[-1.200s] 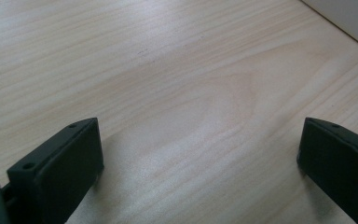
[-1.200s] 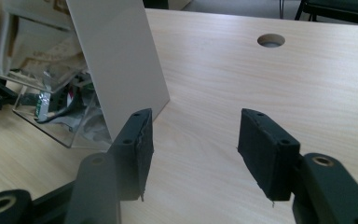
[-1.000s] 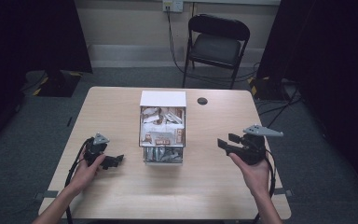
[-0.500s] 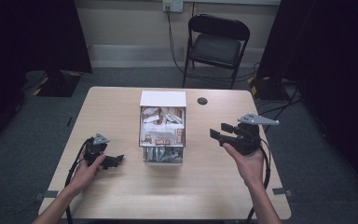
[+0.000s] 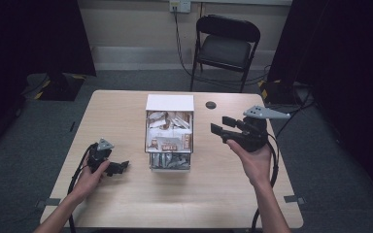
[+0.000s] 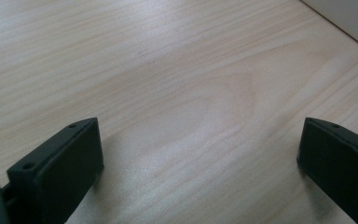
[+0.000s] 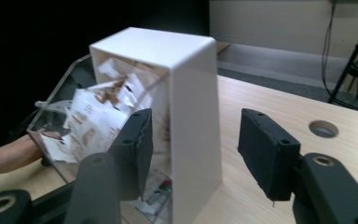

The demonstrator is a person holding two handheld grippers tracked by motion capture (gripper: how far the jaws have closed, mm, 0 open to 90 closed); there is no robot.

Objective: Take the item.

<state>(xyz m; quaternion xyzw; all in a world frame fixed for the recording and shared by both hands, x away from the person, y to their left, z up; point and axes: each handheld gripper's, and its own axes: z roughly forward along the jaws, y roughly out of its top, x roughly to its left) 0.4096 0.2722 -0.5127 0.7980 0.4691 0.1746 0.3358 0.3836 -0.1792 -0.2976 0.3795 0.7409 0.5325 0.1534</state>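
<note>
Pale wooden table (image 5: 126,111) carries a white-backed clear box of packets (image 5: 169,130). Left gripper (image 6: 200,168) rests beside it, jaws spread; right gripper (image 7: 193,140) hovers opposite, jaws spread, empty.

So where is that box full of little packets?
In the high view, the box stands mid-table, between the left gripper and the right gripper.

Dim room, dark edges, soft overhead light on table (image 5: 126,111), slight blur
</note>
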